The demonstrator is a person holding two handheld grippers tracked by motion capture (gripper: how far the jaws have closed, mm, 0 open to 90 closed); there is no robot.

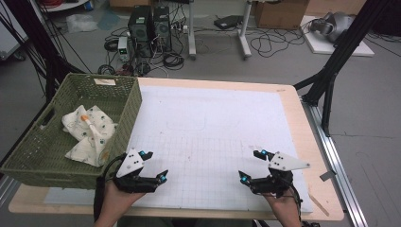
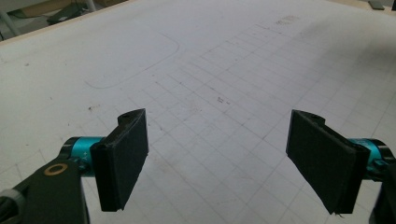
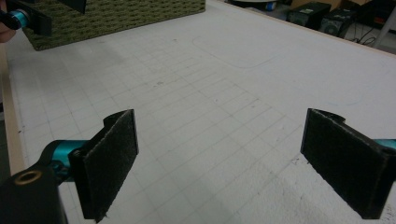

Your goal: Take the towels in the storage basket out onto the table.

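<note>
My left gripper (image 1: 156, 165) is held low over the near left part of the white gridded mat (image 1: 208, 132), just right of the basket. Its jaws stand wide apart with nothing between them, as the left gripper view (image 2: 222, 158) also shows over bare grid. My right gripper (image 1: 249, 165) hovers over the near right part of the mat, open and empty as well (image 3: 226, 163). A green woven basket (image 1: 130, 106) stands on the table's left side. A crumpled white cloth with dark dots and an orange spot (image 1: 90, 132) lies inside it.
The mat covers most of a wooden table (image 1: 314, 142). In the right gripper view the basket wall (image 3: 116, 18) stands at the top left. Black frame legs (image 1: 331, 71), computers (image 1: 149, 28) and cables are on the floor beyond.
</note>
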